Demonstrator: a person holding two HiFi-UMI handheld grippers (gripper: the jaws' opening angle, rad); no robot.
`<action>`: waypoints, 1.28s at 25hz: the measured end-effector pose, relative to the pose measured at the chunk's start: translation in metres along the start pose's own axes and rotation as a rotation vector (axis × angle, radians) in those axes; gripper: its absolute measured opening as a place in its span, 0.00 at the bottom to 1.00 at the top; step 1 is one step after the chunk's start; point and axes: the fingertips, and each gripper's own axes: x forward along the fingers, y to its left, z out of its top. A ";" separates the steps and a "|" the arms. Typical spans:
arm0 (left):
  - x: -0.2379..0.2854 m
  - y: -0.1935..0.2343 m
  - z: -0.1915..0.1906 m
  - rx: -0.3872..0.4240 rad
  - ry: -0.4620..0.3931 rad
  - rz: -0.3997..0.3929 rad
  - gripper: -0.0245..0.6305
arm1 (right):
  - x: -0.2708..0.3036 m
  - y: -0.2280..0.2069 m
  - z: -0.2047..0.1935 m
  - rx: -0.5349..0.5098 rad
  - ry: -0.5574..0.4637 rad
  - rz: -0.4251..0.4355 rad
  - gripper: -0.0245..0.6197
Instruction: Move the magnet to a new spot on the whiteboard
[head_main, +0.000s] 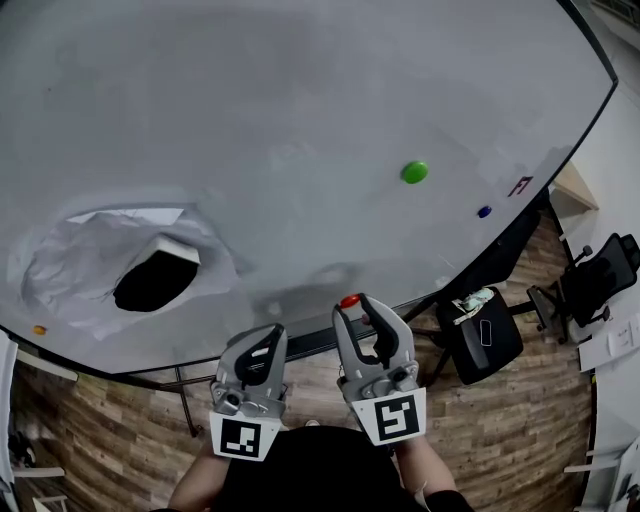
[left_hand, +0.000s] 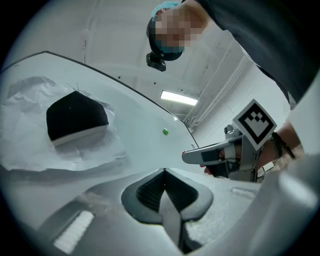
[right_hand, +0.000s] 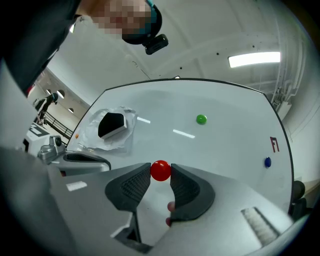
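Right claw (right_hand: 160, 168) tight on the red magnet (right_hand: 160, 171), ball between its tips, in front of the whiteboard (right_hand: 225, 145).

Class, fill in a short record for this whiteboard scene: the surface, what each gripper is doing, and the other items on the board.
Surface: whiteboard
Right gripper: jaws closed on the red magnet, held at their tips
Left gripper: jaws together, nothing between them
Other magnets: green magnet and blue magnet, both on the board, apart from each other
Eraser: black, lying on a crumpled white sheet, on the left side of the board in the head view
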 end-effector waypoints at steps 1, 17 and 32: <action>-0.001 -0.003 0.001 0.004 0.004 0.004 0.04 | -0.004 -0.002 0.001 0.002 -0.002 0.003 0.24; -0.020 -0.057 0.021 0.040 0.041 0.091 0.04 | -0.068 -0.016 0.007 0.023 -0.016 0.074 0.24; -0.056 -0.053 0.027 0.069 0.080 0.236 0.04 | -0.098 -0.003 -0.002 0.039 -0.026 0.151 0.24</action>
